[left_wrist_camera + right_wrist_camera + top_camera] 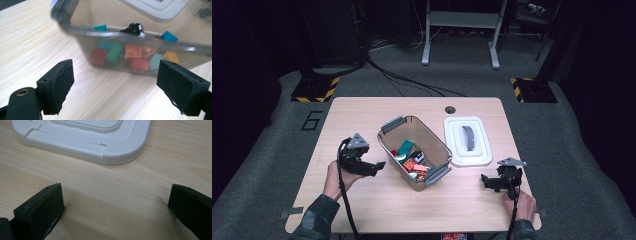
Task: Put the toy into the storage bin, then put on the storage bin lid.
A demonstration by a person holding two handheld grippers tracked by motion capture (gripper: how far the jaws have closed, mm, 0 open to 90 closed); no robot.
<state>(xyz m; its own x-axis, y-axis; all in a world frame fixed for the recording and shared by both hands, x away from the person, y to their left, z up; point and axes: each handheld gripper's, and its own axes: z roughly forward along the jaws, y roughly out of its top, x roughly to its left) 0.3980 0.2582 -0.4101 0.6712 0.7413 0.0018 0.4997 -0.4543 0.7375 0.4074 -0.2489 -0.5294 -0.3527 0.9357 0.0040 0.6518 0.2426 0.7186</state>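
High view: clear bin of coloured bricks

On the table: 1 clear bin with 2 grey handles, 1 white lid beside it, 2 grippers, the left gripper and the right gripper, each held in 1 hand. Inside the bin: a pile of small blocks, roughly 10 by the left gripper view, among them about 4 red or orange, about 4 teal or green, 1 yellow and 1 black; exact count uncertain through the blurred wall. On the floor beyond: 2 black bases with yellow stripes and 1 grey frame with 2 legs.
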